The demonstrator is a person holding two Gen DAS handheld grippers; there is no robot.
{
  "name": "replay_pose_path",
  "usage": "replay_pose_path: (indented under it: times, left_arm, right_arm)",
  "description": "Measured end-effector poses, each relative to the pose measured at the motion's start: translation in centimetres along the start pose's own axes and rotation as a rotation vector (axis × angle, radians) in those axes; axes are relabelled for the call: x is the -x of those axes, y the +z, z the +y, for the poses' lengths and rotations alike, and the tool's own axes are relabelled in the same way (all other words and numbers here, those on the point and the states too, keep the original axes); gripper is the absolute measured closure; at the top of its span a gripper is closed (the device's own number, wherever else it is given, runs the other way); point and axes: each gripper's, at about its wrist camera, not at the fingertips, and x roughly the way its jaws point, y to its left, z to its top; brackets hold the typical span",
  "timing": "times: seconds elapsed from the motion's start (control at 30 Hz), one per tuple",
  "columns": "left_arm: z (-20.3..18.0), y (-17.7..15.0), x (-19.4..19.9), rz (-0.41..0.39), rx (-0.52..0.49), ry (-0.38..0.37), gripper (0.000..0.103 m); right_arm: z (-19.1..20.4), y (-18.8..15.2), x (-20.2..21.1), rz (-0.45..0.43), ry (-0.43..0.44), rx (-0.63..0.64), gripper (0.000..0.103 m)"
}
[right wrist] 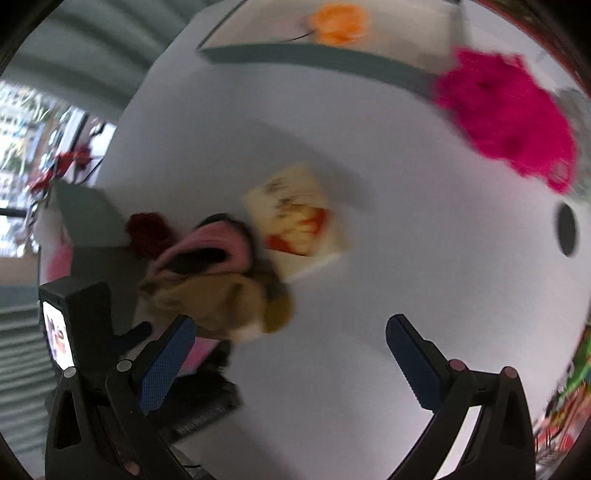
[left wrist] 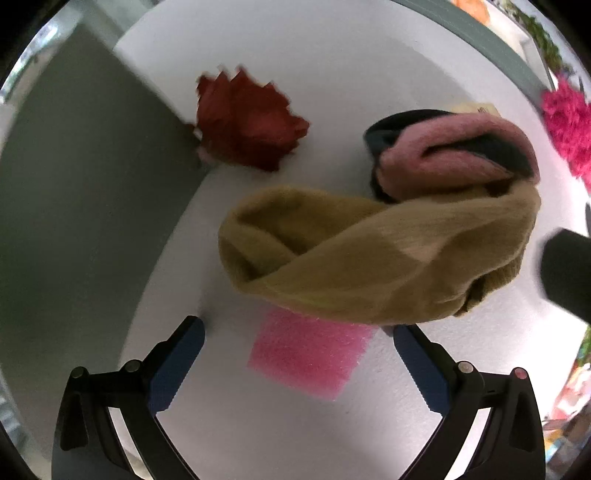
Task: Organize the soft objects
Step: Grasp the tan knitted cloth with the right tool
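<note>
A mustard knitted piece (left wrist: 369,251) lies twisted on the white table (left wrist: 332,74), with a pink and dark knitted piece (left wrist: 454,151) on top of its far end. A pink foam sheet (left wrist: 310,354) lies partly under the mustard piece. A dark red fabric flower (left wrist: 247,118) sits at the table's left edge. My left gripper (left wrist: 299,332) is open just short of the mustard piece, over the pink sheet. My right gripper (right wrist: 290,332) is open above the table, with the same pile (right wrist: 218,295) by its left finger.
A magenta fluffy item (right wrist: 506,114) lies at the far right of the table and also shows in the left wrist view (left wrist: 569,122). A printed cream card (right wrist: 295,214) lies mid-table. An orange soft item (right wrist: 338,22) sits in a tray beyond. A round hole (right wrist: 567,229) is in the tabletop.
</note>
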Motion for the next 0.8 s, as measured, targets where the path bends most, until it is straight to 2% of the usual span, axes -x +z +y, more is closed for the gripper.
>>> replay_pose_path:
  times: [0.1,0.2,0.27,0.3,0.4,0.47,0.5,0.53,0.6,0.8]
  left_arm:
    - [1.2,-0.1,0.1,-0.015,0.013,-0.002,0.000]
    - [2.0,-0.2,0.2,-0.029,0.000,-0.003,0.000]
    - [2.0,-0.4,0.3,-0.043,-0.002,-0.001,0.000]
    - [1.9,-0.5,0.3,-0.049,-0.002,-0.001,0.000]
    - [2.0,-0.9,0.2,-0.057,-0.003,-0.001,0.000]
    - [2.2,-0.7,0.2,-0.037,-0.004,0.000,0.000]
    - [2.2,-0.5,0.1,-0.025,-0.004,0.001,0.000]
    - [2.5,0.6,0.2,-0.013,-0.005,0.003,0.000]
    - [2.3,1.0,0.2,-0.010,-0.016,0.017,0.000]
    - [0.2,1.4,0.7,-0.041,-0.139,0.069,0.002]
  right_arm:
    - [0.8,2.0,-1.5,0.035,0.034,0.009,0.000]
    - [1.8,2.5,-3.1,0.062,0.072,-0.017,0.007]
    - [2.0,2.6,-4.0,0.076,0.106,-0.034,0.017]
    - [2.3,2.5,-4.6,0.085,0.129,-0.049,0.026]
    - [2.3,2.6,-5.6,0.095,0.127,-0.091,0.035]
    - [1.2,3.0,-5.6,0.095,0.114,-0.097,0.051]
    - [0.5,2.8,-5.3,0.092,0.106,-0.093,0.065]
    - [0.4,2.7,-5.2,0.090,0.104,-0.092,0.074]
    - [-0.9,2.2,-4.9,0.100,0.137,-0.114,0.076]
    - [-3.0,-0.9,-3.3,0.088,0.169,-0.168,0.077]
